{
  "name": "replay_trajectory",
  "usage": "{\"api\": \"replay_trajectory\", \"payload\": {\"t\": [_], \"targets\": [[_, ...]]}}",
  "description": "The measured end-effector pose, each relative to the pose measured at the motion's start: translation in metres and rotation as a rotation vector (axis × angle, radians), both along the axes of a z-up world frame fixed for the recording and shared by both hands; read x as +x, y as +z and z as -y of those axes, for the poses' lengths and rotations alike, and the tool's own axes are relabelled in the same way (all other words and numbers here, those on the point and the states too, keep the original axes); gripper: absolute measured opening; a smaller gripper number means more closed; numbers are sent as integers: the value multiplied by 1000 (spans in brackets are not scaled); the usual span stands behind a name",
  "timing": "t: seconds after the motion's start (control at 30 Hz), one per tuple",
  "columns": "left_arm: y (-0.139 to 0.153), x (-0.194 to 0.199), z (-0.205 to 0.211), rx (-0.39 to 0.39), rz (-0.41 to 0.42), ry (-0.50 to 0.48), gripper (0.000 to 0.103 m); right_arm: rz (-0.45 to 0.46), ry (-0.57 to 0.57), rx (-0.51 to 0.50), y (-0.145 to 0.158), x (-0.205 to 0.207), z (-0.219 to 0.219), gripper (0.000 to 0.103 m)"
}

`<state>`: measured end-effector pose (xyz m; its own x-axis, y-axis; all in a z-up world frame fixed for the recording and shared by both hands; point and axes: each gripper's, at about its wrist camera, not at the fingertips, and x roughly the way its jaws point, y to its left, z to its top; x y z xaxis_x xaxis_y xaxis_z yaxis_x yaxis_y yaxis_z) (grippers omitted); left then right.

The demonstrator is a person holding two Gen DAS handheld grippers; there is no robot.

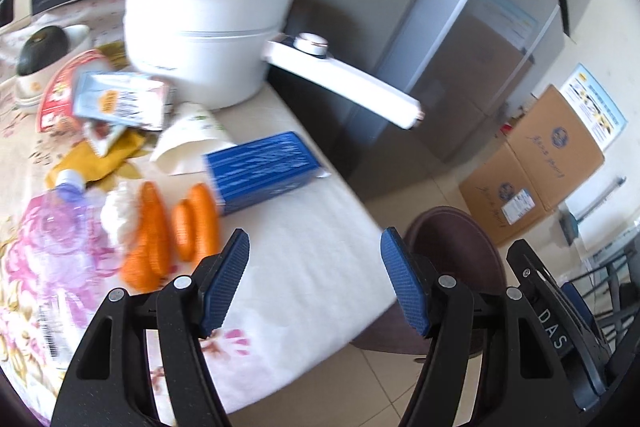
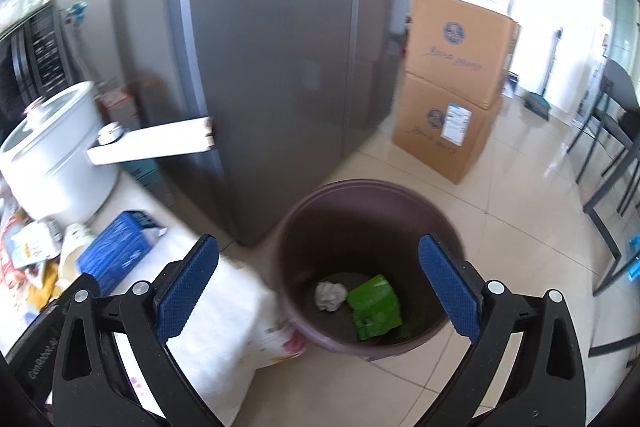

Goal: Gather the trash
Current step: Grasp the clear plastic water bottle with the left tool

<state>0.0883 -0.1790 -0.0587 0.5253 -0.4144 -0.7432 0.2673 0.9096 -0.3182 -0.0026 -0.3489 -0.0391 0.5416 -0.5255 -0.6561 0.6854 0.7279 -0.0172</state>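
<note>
My left gripper (image 1: 316,259) is open and empty above the table's right edge. Left of it lie a blue box (image 1: 262,171), a white paper cup (image 1: 188,139) on its side, snack wrappers (image 1: 120,101), a crumpled tissue (image 1: 118,213), a clear plastic bottle (image 1: 60,223) and carrots (image 1: 172,231). My right gripper (image 2: 320,267) is open and empty above the dark brown trash bin (image 2: 360,203) on the floor. Inside the bin lie a crumpled paper ball (image 2: 330,295) and a green wrapper (image 2: 374,307). The bin also shows in the left wrist view (image 1: 456,243).
A white electric pot (image 1: 208,27) with a long handle (image 1: 344,83) stands at the table's back. A grey fridge (image 2: 288,59) is behind the bin, stacked cardboard boxes (image 2: 452,87) to its right. A dark chair (image 2: 612,139) stands at far right on the tiled floor.
</note>
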Motion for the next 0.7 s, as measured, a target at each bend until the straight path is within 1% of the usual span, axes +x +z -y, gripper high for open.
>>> {"api": "replay_trajectory", "payload": {"t": [0.2,0.33,0.5,0.7], "targets": [[-5,4,-51,22,-12,93,67,-1,78,3,-2,19,-42,96],[-7,9,-83,35,-25,144,67,-19,143,10,-6,34,-70,96],[-9,16,-120,44,-42,208,67,-40,223,-4,-11,53,-110,96],[-18,23,-163,70,-64,290,67,-57,292,-21,-16,72,-145,96]]}}
